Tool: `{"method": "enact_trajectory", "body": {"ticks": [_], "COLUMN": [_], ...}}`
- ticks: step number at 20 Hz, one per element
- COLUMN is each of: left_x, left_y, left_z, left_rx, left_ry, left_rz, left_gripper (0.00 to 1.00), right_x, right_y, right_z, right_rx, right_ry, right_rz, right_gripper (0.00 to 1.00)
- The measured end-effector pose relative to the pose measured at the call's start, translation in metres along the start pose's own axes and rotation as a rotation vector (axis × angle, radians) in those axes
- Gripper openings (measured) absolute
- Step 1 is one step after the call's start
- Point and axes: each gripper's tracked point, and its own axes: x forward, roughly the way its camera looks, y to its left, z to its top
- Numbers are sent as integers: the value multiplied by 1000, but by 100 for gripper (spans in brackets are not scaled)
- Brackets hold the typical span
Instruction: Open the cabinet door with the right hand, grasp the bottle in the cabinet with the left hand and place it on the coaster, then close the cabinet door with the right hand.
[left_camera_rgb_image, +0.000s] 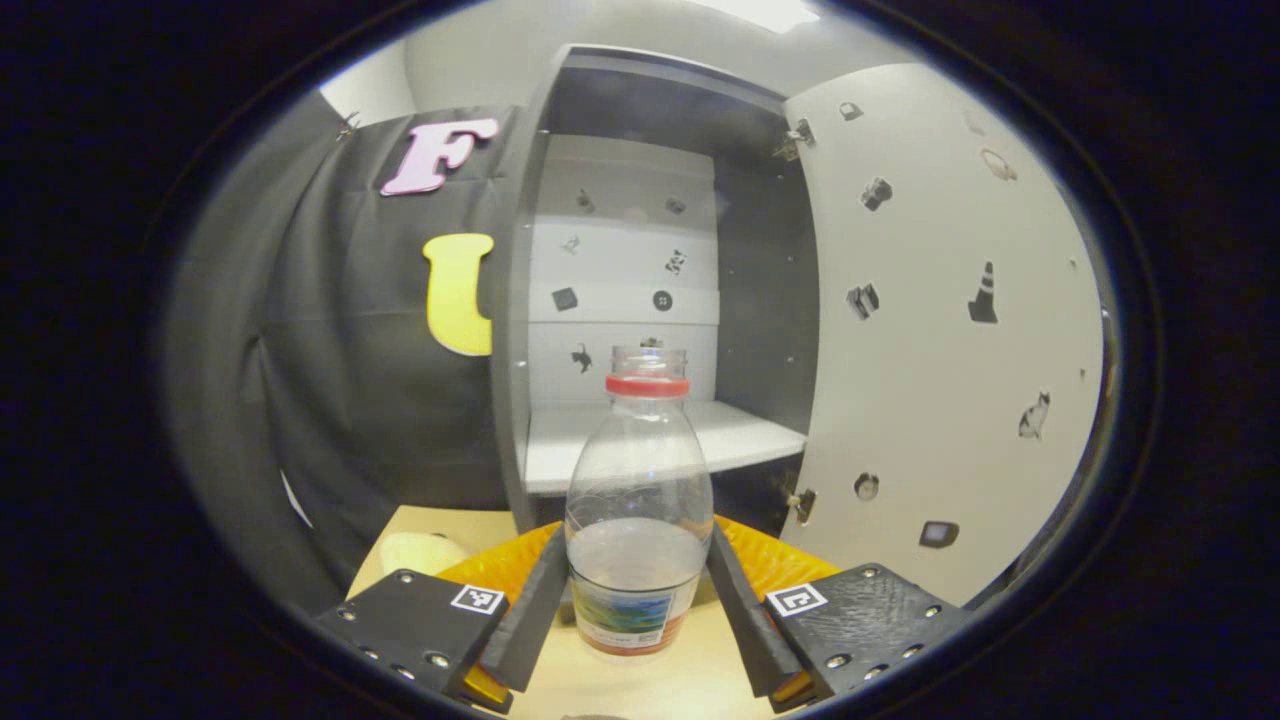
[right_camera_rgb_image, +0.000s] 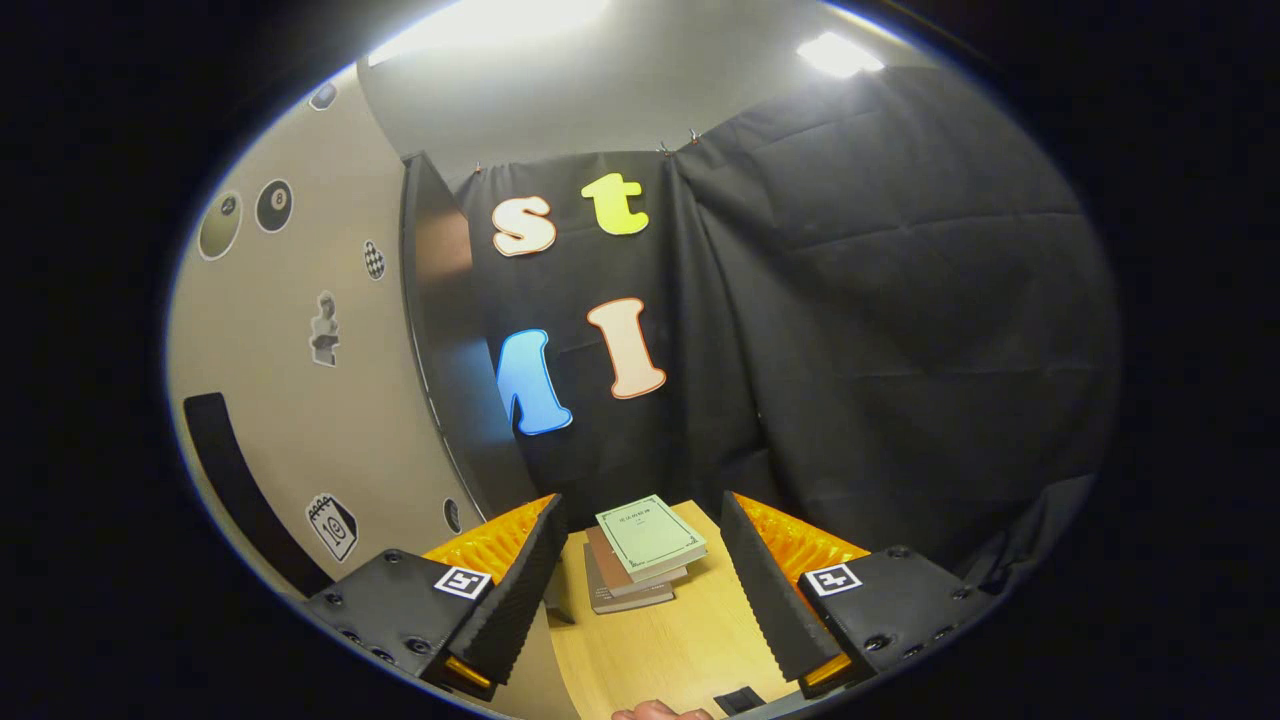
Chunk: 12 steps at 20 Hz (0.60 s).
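Now, with the left tool (left_camera_rgb_image: 640, 600) clamped on the water bottle (left_camera_rgb_image: 638, 520), lower it upright onto the coaster while the right tool (right_camera_rgb_image: 640, 590) waits apart.

A black ball sticker (right_camera_rgb_image: 273, 205) on the cabinet door (right_camera_rgb_image: 290, 400) bears the number 8. The bottle (left_camera_rgb_image: 638, 520) label is too blurred to read.

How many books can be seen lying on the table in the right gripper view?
3. They lie in one stack on the table, between the open fingers: a green book on top, a brown book under it, a grey book lowest. More may be hidden beneath.
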Motion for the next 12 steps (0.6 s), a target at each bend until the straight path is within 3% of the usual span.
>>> {"method": "enact_trajectory", "body": {"ticks": [6, 7, 12], "left_x": [-53, -61, -86], "left_y": [30, 34, 33], "left_z": [-71, -84, -136], "left_rx": [-59, -57, -76], "left_ry": [25, 28, 47], "left_rz": [62, 69, 73], "left_gripper": [77, 82, 77], "right_x": [-27, -32, -44], "right_y": [8, 7, 11], "right_z": [-13, -16, -29], "right_rx": [-8, -13, -11], "right_ry": [31, 38, 69], "right_rz": [-10, -16, -22], "right_gripper": [98, 98, 98]}}
